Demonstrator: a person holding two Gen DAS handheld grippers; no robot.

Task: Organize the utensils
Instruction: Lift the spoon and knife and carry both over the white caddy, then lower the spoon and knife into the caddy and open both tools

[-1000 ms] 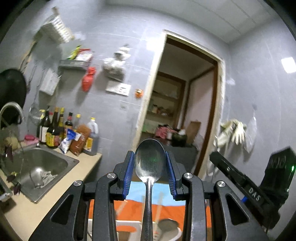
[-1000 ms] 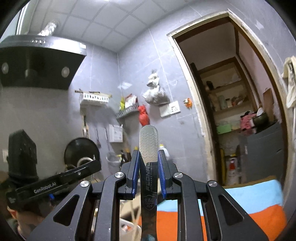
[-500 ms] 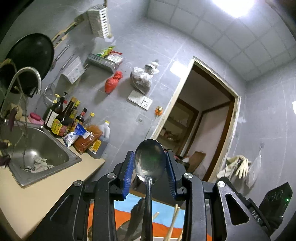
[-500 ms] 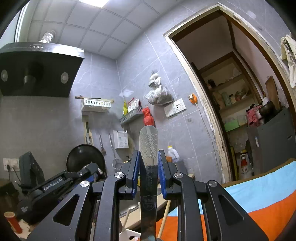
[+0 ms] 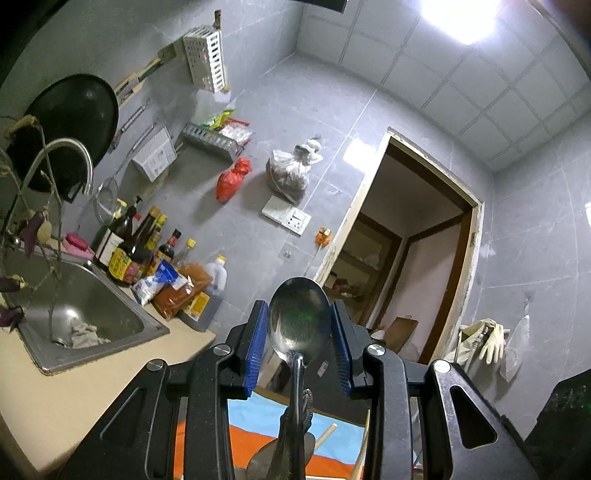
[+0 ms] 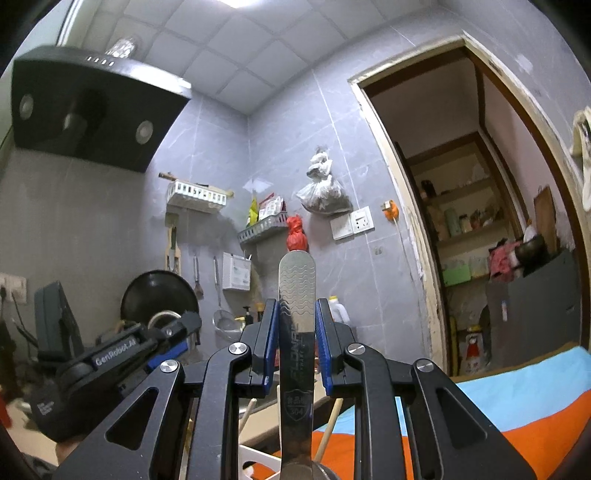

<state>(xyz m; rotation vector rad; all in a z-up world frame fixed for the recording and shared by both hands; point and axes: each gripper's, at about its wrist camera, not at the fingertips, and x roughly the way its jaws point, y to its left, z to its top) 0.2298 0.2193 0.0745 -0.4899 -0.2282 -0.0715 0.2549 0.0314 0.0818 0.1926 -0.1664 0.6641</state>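
Steel spoon (image 5: 298, 322) clamped in raised left claw (image 5: 298, 345), right claw (image 6: 296, 341) upturned, gripping utensil handle (image 6: 296, 295)

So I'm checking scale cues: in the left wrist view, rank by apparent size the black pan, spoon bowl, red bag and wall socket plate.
1. black pan
2. spoon bowl, inflated by nearness to the camera
3. wall socket plate and red bag look alike; unranked.

Dim, fisheye-warped views — ceiling light (image 5: 458, 18) glares overhead.
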